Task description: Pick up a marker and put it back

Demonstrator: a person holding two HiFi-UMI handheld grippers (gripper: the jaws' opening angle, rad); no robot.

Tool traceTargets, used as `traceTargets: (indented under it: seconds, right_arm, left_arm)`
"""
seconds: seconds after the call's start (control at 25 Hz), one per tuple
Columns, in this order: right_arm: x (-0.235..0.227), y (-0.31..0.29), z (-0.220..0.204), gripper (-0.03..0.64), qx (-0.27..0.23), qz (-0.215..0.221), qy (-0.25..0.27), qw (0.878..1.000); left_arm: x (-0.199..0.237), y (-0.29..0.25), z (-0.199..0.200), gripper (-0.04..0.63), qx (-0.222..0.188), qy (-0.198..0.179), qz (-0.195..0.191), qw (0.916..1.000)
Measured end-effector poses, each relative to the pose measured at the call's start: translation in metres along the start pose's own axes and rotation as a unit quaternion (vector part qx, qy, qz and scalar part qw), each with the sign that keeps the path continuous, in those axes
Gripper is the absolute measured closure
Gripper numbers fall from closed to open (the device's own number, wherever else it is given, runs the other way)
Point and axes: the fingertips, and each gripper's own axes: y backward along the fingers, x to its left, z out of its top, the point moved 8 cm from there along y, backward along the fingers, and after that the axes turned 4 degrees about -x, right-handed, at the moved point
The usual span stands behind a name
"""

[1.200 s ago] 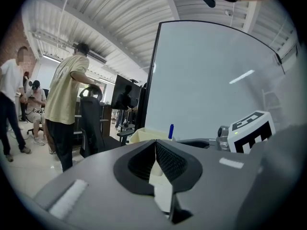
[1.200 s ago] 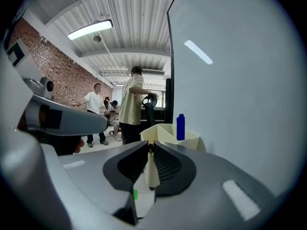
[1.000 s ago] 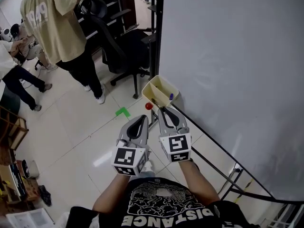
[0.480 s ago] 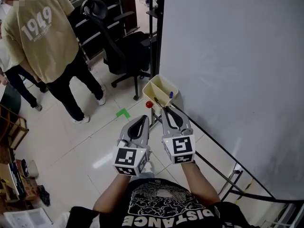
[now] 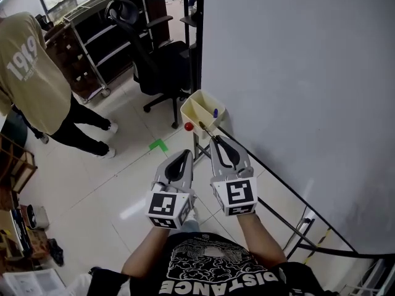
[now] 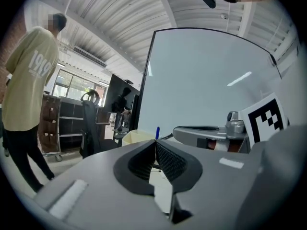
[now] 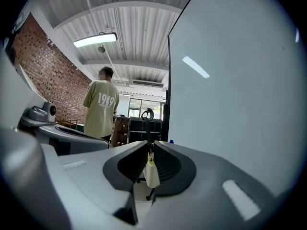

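A blue-capped marker (image 5: 215,113) stands in a pale yellow bin (image 5: 196,108) mounted at the whiteboard's lower left corner. My right gripper (image 5: 215,139) points level at the bin from just short of it, jaw tips together, nothing held. My left gripper (image 5: 186,153) hangs beside it on the left, a little further back, also shut and empty. In the left gripper view the marker (image 6: 157,132) rises over the bin (image 6: 136,137) just past the jaw tips (image 6: 155,142). In the right gripper view the marker's cap (image 7: 171,141) peeks over the right jaw beyond the tips (image 7: 148,145).
The whiteboard (image 5: 296,73) fills the right side, with its black frame rail (image 5: 271,184) running down to the right. A red knob (image 5: 189,126) sits under the bin. A black office chair (image 5: 157,60) stands beyond. A person in a beige shirt (image 5: 28,79) stands at left by shelves (image 5: 86,36).
Both grippers have eased forward toward the bin, the right one rising a little. The person in the beige shirt has walked off to the left, uncovering the shelves.
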Motion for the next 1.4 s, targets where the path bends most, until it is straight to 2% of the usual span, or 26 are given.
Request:
traceTargets:
  seconds: [0.44,1.08,1.4]
  right_arm:
    - [0.004,0.05,0.014,0.584,-0.028,-0.002,-0.002,1.0]
    - [0.012,0.119,0.025,0.584,-0.039,0.004,-0.002,0.999]
    - [0.008,0.129,0.019,0.584,-0.038,0.009,-0.006,0.999]
  left_arm:
    - [-0.03,0.025,0.001,0.589,-0.011,-0.006,0.003,0.9999]
    - [-0.076,0.063,0.01,0.589,-0.039,-0.013,0.001,0.9992]
    - [-0.088,0.063,0.005,0.591,-0.031,-0.024,-0.004,0.9992]
